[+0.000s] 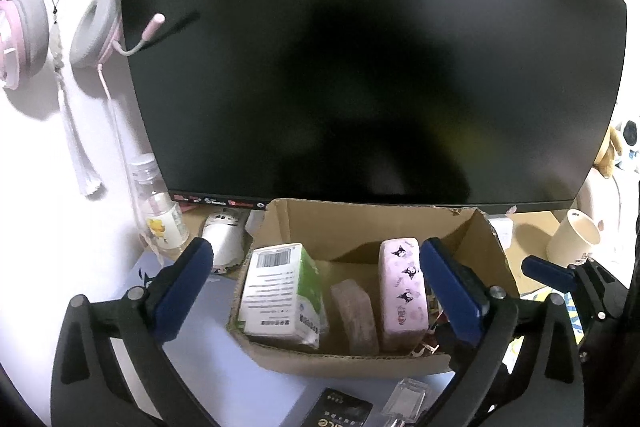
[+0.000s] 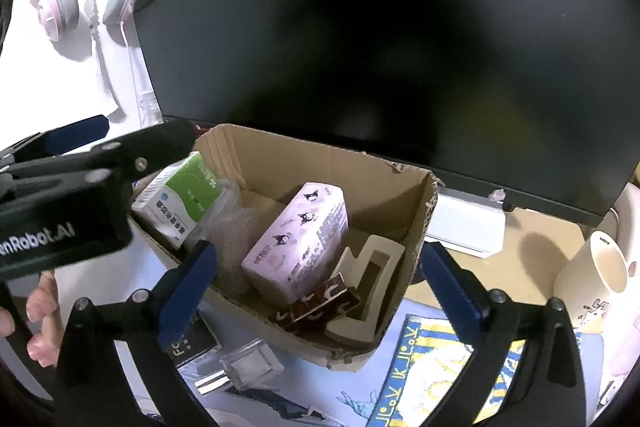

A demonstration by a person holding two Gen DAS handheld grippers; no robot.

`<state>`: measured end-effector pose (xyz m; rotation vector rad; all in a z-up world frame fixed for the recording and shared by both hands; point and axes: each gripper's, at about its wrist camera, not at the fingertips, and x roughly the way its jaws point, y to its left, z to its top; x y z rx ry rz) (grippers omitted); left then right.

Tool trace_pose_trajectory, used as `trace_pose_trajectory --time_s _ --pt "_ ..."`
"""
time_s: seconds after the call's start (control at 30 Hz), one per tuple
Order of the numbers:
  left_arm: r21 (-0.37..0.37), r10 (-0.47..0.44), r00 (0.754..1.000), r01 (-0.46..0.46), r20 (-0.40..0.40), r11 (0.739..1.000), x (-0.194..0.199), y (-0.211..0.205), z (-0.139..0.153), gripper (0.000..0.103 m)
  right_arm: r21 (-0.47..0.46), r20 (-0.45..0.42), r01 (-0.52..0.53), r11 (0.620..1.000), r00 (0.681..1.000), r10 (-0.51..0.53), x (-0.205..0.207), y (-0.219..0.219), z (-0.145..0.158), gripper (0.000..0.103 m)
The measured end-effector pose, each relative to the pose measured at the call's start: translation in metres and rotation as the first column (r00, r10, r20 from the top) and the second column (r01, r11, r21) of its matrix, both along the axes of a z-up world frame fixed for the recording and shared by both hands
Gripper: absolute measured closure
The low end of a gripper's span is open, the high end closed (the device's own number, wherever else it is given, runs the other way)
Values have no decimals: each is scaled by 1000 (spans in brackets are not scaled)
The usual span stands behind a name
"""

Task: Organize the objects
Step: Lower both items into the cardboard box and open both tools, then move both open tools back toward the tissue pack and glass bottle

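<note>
The box (image 1: 360,227) sits on the tabletop (image 1: 224,359) under the monitor (image 1: 360,47), holding a green carton (image 1: 280,291), a pink pack (image 1: 402,287) and a clip (image 2: 368,283). Both left tongs (image 1: 316,291) and right tongs (image 2: 316,287) hang spread and empty, just short of the box's near wall. A clear bottle (image 2: 250,365) lies on the tabletop just before it.

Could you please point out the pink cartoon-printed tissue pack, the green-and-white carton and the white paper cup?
pink cartoon-printed tissue pack (image 2: 298,243): right wrist view, middle of its printed broad face.
green-and-white carton (image 1: 276,291): left wrist view, white barcode face.
white paper cup (image 2: 592,267): right wrist view, outer wall below the rim.
</note>
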<state>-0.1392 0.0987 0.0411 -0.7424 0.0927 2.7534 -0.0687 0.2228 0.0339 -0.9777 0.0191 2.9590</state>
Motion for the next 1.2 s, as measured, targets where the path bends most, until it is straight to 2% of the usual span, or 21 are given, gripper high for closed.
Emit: trace_pose_trajectory --time_s 0.33,0.53,0.87,1.07,1.2 --pt "-16 22 1000 -22 -2 1000 11 -13 8 0 8 -29 17 1000 999 -17 14 -2 9 0" --pt "-10 37 999 -37 5 999 21 -25 4 0 -18 -61 19 1000 998 -21 27 -3 14 0" --pt "-53 76 995 -79 -63 995 50 -37 7 0 -72 -87 72 995 993 -78 46 1 13 0" --pt "-69 99 991 -105 -85 992 62 -45 1 0 -135 -66 102 986 992 -112 51 6 8 0" --pt "-76 88 991 -96 -99 992 71 -48 -4 0 -144 -34 103 984 993 -109 51 7 4 0"
